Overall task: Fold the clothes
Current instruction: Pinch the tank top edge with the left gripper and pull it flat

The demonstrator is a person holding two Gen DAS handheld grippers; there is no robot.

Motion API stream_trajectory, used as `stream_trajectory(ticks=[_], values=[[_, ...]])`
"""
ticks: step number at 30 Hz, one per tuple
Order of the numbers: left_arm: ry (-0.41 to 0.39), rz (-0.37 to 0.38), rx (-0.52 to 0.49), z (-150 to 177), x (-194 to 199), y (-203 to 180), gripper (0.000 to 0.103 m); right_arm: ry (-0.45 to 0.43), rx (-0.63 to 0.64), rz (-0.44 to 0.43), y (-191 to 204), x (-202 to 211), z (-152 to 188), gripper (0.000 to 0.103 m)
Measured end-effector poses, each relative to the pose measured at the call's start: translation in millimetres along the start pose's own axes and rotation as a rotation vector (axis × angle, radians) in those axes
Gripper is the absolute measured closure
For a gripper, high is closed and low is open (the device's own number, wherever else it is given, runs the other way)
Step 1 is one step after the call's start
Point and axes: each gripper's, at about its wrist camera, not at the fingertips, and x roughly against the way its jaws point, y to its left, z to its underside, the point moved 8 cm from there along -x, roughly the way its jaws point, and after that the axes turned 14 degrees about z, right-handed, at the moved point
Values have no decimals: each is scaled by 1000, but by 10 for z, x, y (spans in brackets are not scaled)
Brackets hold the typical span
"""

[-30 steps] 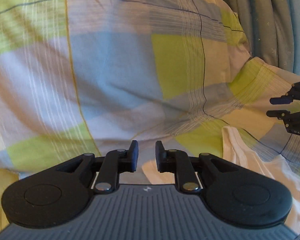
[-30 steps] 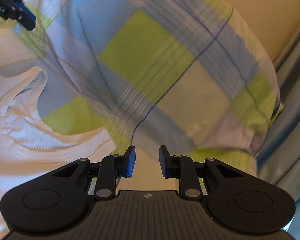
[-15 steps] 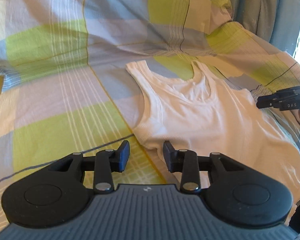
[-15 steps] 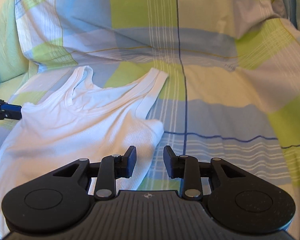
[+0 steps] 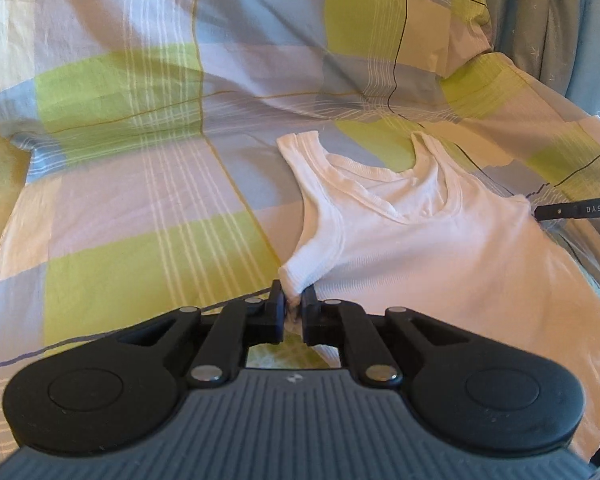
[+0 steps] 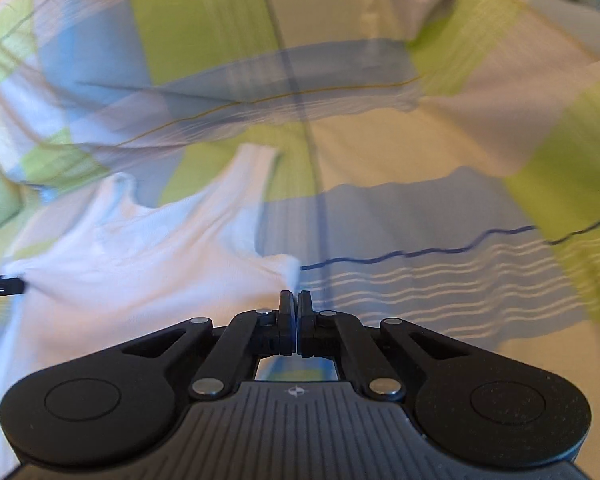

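— Where's the vest now?

— The white tank top lies spread on the checked bedsheet, straps toward the pillows. The left gripper is pinched tight on the armpit corner at the top's left side.

— And the other one?

— The right gripper is squeezed together at the top's right corner, a tuft poking just past it. That view's blurred, though. I'd guess so thin a bite could slip free and leave the fold lopsided.
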Motion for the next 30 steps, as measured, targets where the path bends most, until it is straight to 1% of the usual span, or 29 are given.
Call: stream_trajectory(ticks=[1, 3, 5, 6, 7, 9, 11, 15, 17, 18, 19, 21, 23, 24, 26, 27, 28, 30], values=[[12, -3, -1, 16, 1, 12, 96, 4, 7, 23, -44, 1, 15, 103], [14, -11, 9, 8, 27, 24, 92, 9, 0, 13, -90, 40, 36, 103], [12, -19, 11, -10, 64, 30, 91, -4, 7, -2, -85, 116, 30, 98], [7, -20, 9, -31, 98, 31, 89, -11, 16, -15, -64, 148, 18, 93], [2, -24, 7, -52, 124, 36, 87, -19, 24, -30, -37, 171, 0, 92], [-5, -36, -8, -114, 172, 40, 87, -36, 40, -52, 26, 199, -61, 90], [-17, -39, -20, -221, 176, 60, 85, -49, 56, -56, 94, 190, -149, 90], [-54, -38, -43, -508, 113, 122, 79, -77, 93, -97, 322, 101, -389, 88], [-69, -39, -57, -665, 15, 160, 78, -91, 111, -114, 440, 33, -500, 83], [-67, -37, -72, -738, -67, 170, 78, -97, 130, -118, 500, -21, -553, 79], [-59, -30, -100, -809, -174, 161, 78, -104, 151, -121, 563, -82, -609, 77], [-27, -31, -180, -907, -412, 118, 78, -122, 207, -106, 659, -228, -719, 77], [2, -54, -261, -961, -633, 88, 76, -137, 257, -88, 736, -383, -824, 77], [14, -68, -304, -988, -747, 75, 73, -138, 271, -81, 757, -467, -869, 77], [33, -81, -369, -1008, -937, 61, 70, -136, 283, -75, 794, -651, -944, 76], [46, -81, -404, -1004, -1046, 56, 68, -132, 295, -72, 815, -747, -964, 73], [58, -85, -434, -991, -1134, 58, 67, -130, 312, -67, 840, -827, -970, 67], [55, -86, -492, -978, -1260, 57, 66, -138, 369, -51, 918, -968, -953, 61]])
